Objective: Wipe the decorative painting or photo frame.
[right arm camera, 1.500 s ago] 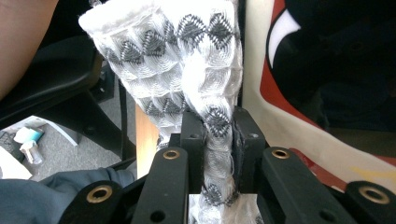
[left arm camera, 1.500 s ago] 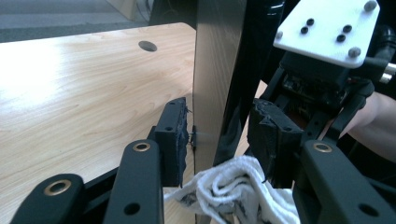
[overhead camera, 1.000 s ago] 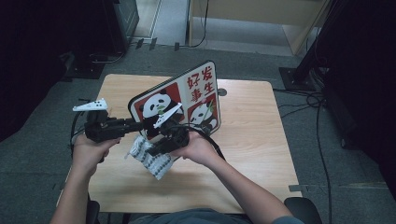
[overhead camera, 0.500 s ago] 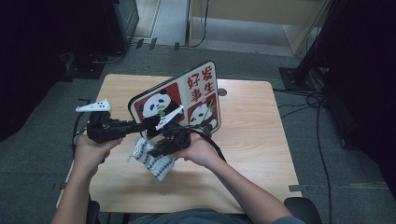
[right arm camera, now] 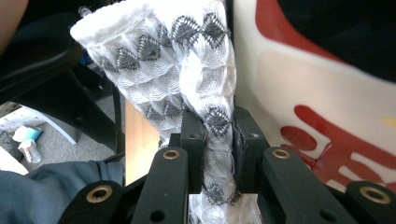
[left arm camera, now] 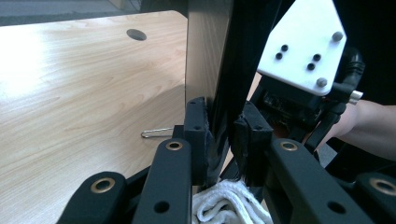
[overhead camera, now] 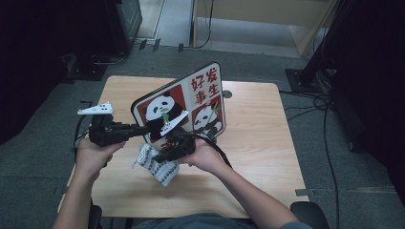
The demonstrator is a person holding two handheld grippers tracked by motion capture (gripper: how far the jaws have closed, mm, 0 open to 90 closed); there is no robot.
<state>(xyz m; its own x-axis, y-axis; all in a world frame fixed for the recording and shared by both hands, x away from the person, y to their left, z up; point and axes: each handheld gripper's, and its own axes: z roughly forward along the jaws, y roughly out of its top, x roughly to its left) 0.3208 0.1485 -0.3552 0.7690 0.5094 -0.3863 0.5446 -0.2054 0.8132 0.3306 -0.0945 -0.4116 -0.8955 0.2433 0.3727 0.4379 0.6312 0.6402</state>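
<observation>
A board (overhead camera: 191, 102) printed with pandas, red panels and red characters stands tilted on edge over the wooden table (overhead camera: 258, 143). My left gripper (overhead camera: 150, 128) is shut on its left edge; in the left gripper view the pads (left arm camera: 196, 135) clamp the thin board (left arm camera: 219, 70). My right gripper (overhead camera: 162, 155) is below the board's lower edge, shut on a white cloth (overhead camera: 157, 167) with a grey diamond pattern. In the right gripper view the cloth (right arm camera: 177, 60) is bunched between the jaws of the right gripper (right arm camera: 218, 135), right beside the board's face (right arm camera: 327, 93).
The table has a round cable hole (overhead camera: 227, 94) near its far edge. A small wire clip (left arm camera: 156, 133) lies on the tabletop behind the board. Dark cabinets stand at the far left, and cables (overhead camera: 310, 102) run on the floor to the right.
</observation>
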